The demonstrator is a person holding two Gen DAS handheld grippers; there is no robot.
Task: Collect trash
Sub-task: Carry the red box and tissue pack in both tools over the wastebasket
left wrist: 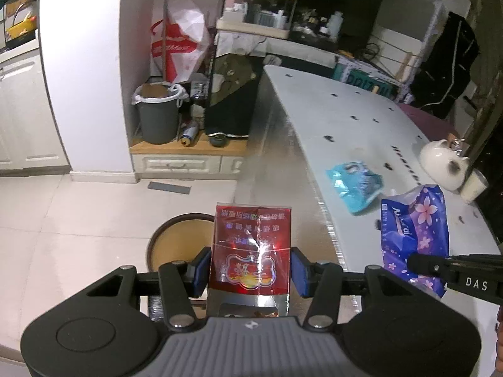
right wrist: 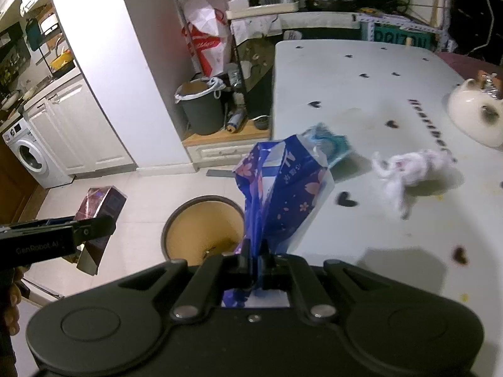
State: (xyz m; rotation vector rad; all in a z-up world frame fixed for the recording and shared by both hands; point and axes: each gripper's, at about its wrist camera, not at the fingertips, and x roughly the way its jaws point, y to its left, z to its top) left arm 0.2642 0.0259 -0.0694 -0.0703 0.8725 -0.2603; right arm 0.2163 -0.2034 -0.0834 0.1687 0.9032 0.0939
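My left gripper (left wrist: pixel 250 270) is shut on a red cigarette pack (left wrist: pixel 251 245), which stands upright between the blue pads over the floor beside the table. My right gripper (right wrist: pixel 256 260) is shut on a crumpled purple-blue flowered plastic wrapper (right wrist: pixel 283 188) at the white table's edge (right wrist: pixel 314 238). Each gripper shows in the other's view: the right one (left wrist: pixel 456 270) with the wrapper (left wrist: pixel 415 226), the left one (right wrist: pixel 63 235) with the pack (right wrist: pixel 100 207). A light blue packet (left wrist: pixel 355 185) and a crumpled white tissue (right wrist: pixel 408 166) lie on the table.
A round brown-rimmed container (right wrist: pixel 204 229) stands on the tiled floor below both grippers. A grey bin with a white liner (left wrist: pixel 158 113) sits on a low wooden step by the wall. A white teapot (left wrist: pixel 443 163) and cup are on the table's far right. A washing machine (right wrist: pixel 28 157) stands far left.
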